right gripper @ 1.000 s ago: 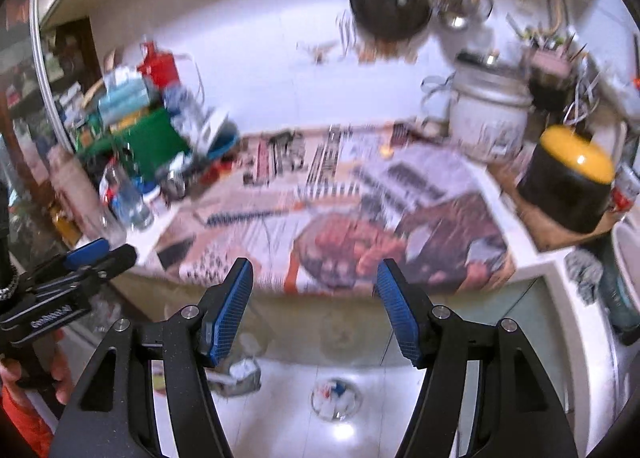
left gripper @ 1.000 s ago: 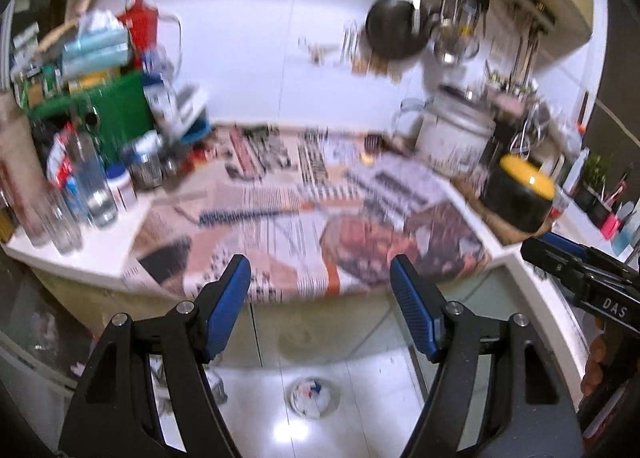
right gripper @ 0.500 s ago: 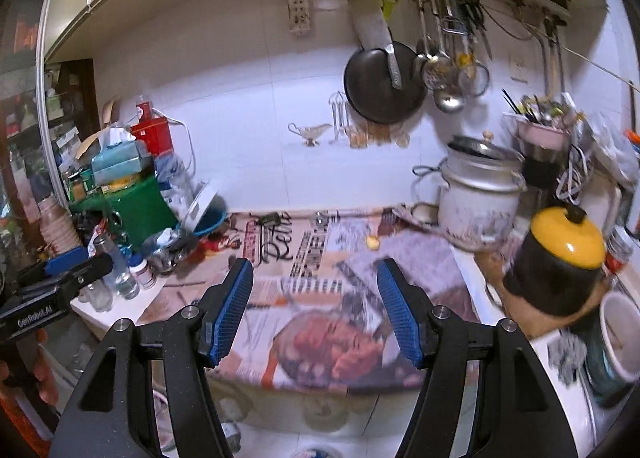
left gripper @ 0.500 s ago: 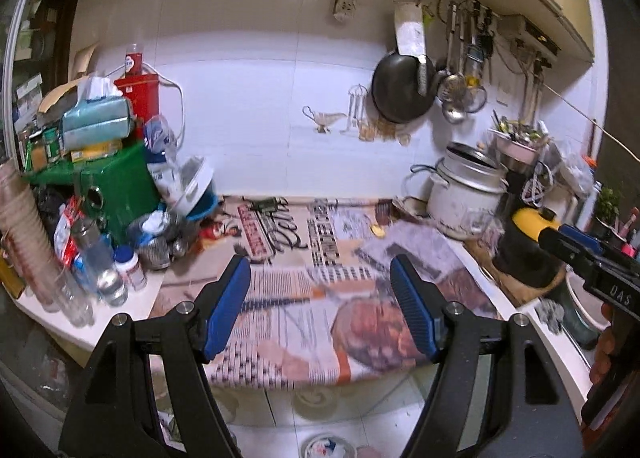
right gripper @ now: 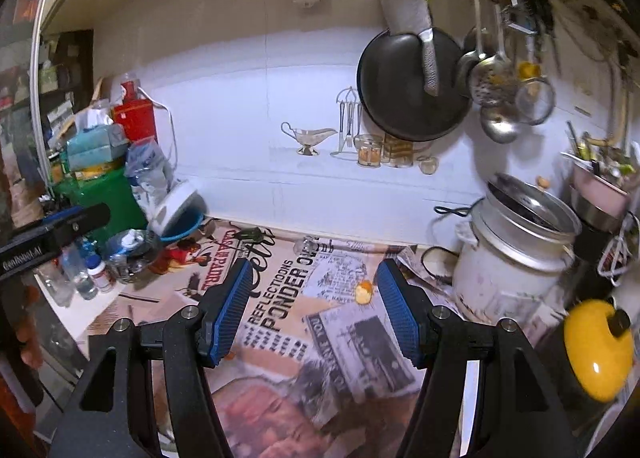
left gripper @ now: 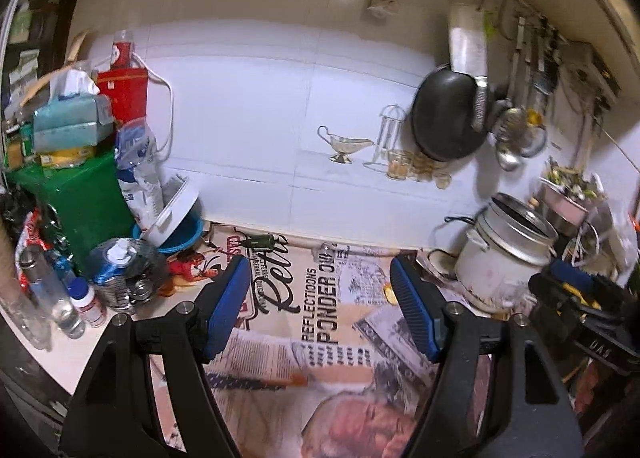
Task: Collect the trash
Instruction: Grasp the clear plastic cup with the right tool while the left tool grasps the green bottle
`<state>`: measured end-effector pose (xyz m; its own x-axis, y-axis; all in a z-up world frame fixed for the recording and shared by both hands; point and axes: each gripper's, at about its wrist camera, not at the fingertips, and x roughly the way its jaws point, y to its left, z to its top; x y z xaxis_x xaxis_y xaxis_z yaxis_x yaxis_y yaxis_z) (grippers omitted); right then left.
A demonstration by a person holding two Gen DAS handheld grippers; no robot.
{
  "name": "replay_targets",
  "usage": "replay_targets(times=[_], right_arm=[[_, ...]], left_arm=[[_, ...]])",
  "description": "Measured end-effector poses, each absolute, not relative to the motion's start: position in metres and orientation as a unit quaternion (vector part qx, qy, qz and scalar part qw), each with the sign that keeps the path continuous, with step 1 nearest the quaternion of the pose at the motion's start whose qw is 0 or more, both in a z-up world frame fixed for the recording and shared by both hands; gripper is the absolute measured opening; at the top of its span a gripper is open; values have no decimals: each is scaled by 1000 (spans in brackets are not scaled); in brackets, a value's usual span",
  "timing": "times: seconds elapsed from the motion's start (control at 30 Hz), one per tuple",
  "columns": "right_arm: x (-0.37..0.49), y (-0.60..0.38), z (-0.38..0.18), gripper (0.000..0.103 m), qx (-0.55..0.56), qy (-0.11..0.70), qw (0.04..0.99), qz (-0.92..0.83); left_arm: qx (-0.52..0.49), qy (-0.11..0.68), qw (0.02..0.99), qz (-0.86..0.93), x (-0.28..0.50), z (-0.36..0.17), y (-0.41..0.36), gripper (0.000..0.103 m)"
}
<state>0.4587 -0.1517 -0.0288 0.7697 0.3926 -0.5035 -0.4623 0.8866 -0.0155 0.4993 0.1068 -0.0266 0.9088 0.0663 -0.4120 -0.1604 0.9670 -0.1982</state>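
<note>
The counter is covered with printed newspaper [left gripper: 316,322] [right gripper: 304,298]. On it lie small bits: a yellow-orange scrap [right gripper: 363,292] [left gripper: 389,293], a dark green piece [left gripper: 261,242] [right gripper: 250,235] near the back wall, and a small clear crumpled piece [right gripper: 305,245] [left gripper: 327,247]. My left gripper [left gripper: 320,310] is open and empty, above the paper's near part. My right gripper [right gripper: 312,306] is open and empty; the yellow scrap shows just left of its right finger. Each gripper shows at the edge of the other's view.
Left: a green box [left gripper: 76,198], bottles [left gripper: 60,298], a blue bowl with a white lid [left gripper: 176,218]. Right: a white rice cooker [right gripper: 516,258] [left gripper: 504,254], a yellow-lidded black pot [right gripper: 596,346]. A black pan [right gripper: 412,86] and utensils hang on the tiled wall.
Both views have risen from the floor and counter front and moved in over the counter toward the back wall. Both grippers stay open and empty.
</note>
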Motion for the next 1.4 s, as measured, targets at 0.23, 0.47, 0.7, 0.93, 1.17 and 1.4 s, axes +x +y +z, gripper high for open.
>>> replay_targets(times=[0.23,0.47,0.7,0.93,1.17,1.4], right_arm=[[522,-128,-47,77,-49,280,928,239],[589,-75,-88,79,-29,337,919,205],[675,-26,-156,79,-1,405,894,190],[748,7,-233,79,10,459,874,162],[792,23,-290,79,33,503,849,155],[794,23,-305,47,35,516,842,153]], left_arm=[[-101,221,967,81,569,-39,141,72],[-87,243,965,50,651,-71,197,93],[-82,305,948,31,742,-128,246,93],[-96,355,929,28,806,-198,272,93],[-119,390,913,21,855,-255,288,89],[-131,404,905,15,889,-278,291,81]])
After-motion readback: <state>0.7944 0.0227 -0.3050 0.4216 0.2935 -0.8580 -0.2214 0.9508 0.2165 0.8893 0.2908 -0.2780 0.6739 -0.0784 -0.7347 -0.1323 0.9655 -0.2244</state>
